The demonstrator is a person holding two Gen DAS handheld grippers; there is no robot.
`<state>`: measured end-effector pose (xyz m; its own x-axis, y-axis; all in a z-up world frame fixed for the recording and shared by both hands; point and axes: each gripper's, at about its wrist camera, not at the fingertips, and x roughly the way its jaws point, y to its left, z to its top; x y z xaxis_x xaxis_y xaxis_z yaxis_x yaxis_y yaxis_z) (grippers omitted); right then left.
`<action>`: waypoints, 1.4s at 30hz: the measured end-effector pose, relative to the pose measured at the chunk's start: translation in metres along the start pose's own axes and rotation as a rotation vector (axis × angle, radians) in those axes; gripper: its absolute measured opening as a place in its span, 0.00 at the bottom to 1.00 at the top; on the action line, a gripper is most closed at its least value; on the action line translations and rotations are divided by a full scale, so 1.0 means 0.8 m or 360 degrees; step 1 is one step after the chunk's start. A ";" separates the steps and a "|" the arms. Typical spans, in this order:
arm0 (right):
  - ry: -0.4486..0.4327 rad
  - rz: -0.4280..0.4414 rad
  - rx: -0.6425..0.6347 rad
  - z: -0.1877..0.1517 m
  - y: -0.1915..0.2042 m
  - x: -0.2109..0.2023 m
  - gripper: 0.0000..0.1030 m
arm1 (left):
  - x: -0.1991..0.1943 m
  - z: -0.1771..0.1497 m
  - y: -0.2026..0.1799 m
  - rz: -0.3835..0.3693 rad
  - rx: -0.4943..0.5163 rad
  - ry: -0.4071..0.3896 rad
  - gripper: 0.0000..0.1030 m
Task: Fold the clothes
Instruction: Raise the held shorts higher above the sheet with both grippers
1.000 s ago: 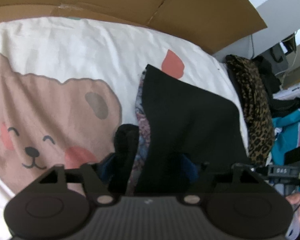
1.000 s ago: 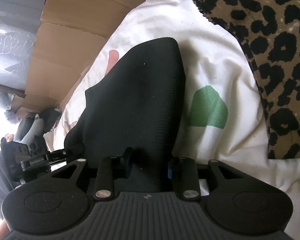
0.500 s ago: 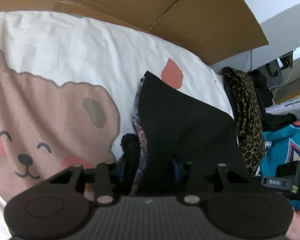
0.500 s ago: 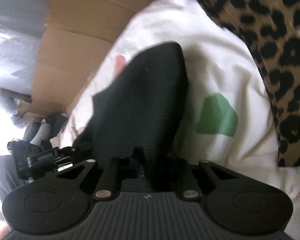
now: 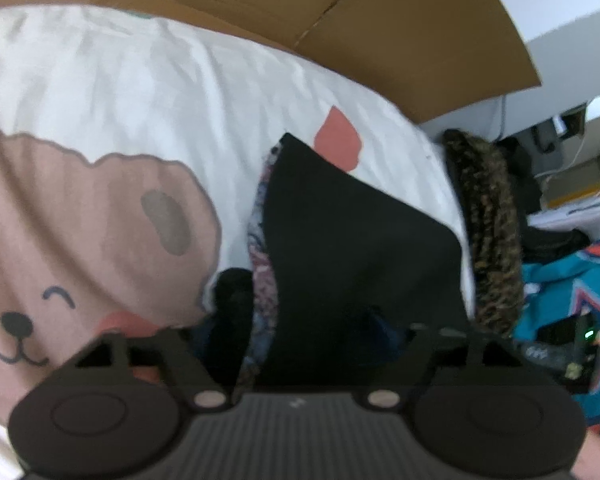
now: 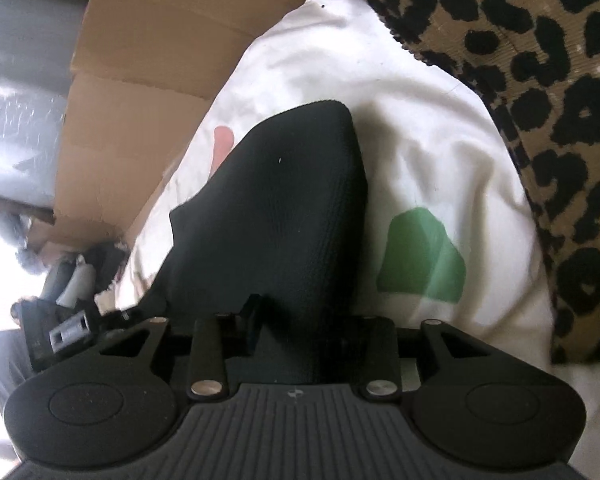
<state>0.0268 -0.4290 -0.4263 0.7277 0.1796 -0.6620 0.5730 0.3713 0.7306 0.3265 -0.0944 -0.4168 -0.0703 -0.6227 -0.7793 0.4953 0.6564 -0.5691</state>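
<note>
Black garment (image 5: 360, 240): lies folded on the bed sheet (image 5: 140, 92), centre of the left view, its near edge running under both grippers; likely kept flat there so a fold can be squared.
Patterned lining (image 5: 262, 280): shows along the garment's left edge.
Left gripper (image 5: 296, 336): partway open, jaws have just been opening, cloth between them; whether the pads still press it I cannot tell.
Right gripper (image 6: 300, 320): fairly narrow, jaws have just been opening; cloth sits between, grip uncertain.
Leopard-print cloth (image 6: 540, 80): upper right, apart from the garment, seemingly set aside.
Cardboard (image 5: 340, 12): along the top, beyond the bed.
</note>
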 end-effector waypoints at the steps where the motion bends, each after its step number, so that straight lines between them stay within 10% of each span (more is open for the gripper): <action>1: 0.0001 -0.0004 -0.0021 0.000 0.002 0.002 0.33 | -0.001 0.000 0.000 0.0019 -0.0006 0.0001 0.51; 6: -0.0065 -0.0152 -0.0300 -0.007 0.038 -0.002 0.09 | -0.006 -0.002 -0.011 0.0089 -0.0015 -0.0017 0.42; 21: -0.0144 -0.0260 -0.0525 -0.012 0.103 -0.028 0.07 | -0.055 -0.028 -0.062 0.0253 0.0144 -0.0186 0.35; 42: -0.0091 -0.0158 -0.0556 -0.007 0.186 -0.074 0.07 | -0.155 -0.059 -0.120 0.0434 -0.0024 -0.0308 0.34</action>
<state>0.0668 -0.3795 -0.2797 0.7008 0.0795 -0.7089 0.4854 0.6751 0.5556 0.2468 -0.0598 -0.2778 0.2297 -0.4914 -0.8401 0.4601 0.8155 -0.3512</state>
